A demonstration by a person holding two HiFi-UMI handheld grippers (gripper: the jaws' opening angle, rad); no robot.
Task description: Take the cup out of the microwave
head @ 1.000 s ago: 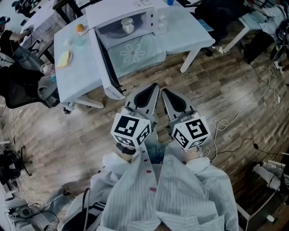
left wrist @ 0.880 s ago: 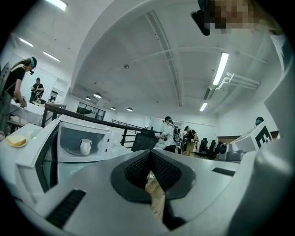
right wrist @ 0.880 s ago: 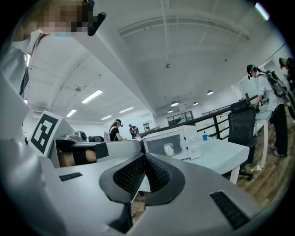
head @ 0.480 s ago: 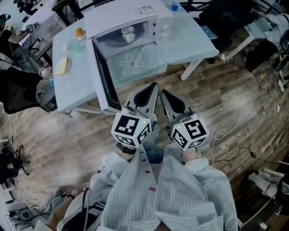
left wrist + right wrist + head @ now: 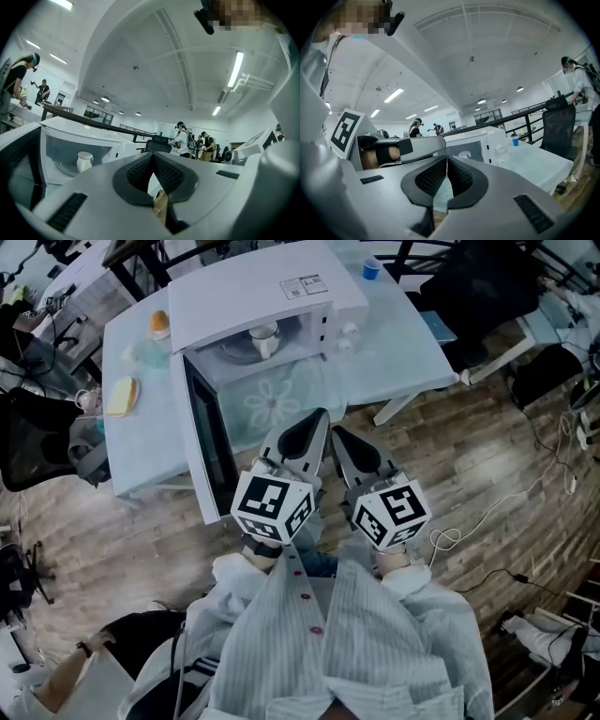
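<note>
A white cup [image 5: 264, 337] stands on the turntable inside the white microwave [image 5: 272, 292], whose door [image 5: 204, 444] hangs open to the left. In the left gripper view the cup [image 5: 85, 161] sits in the cavity at the left, well ahead of the jaws. In the right gripper view only the cup's rim [image 5: 464, 154] shows past the front panel. My left gripper [image 5: 320, 417] and right gripper [image 5: 337, 433] are side by side, both shut and empty. Their tips are over the table's [image 5: 412, 343] near edge, short of the microwave.
A yellow item [image 5: 122, 397] and an orange one [image 5: 159, 322] lie on the table left of the microwave. A small blue cup [image 5: 372, 269] stands behind it on the right. A black chair [image 5: 37, 427] is at the left, and cables [image 5: 525, 502] lie on the floor at the right.
The table and microwave have drawn nearer in the head view. Both grippers, still shut, now reach over the table's edge beside the open door.
</note>
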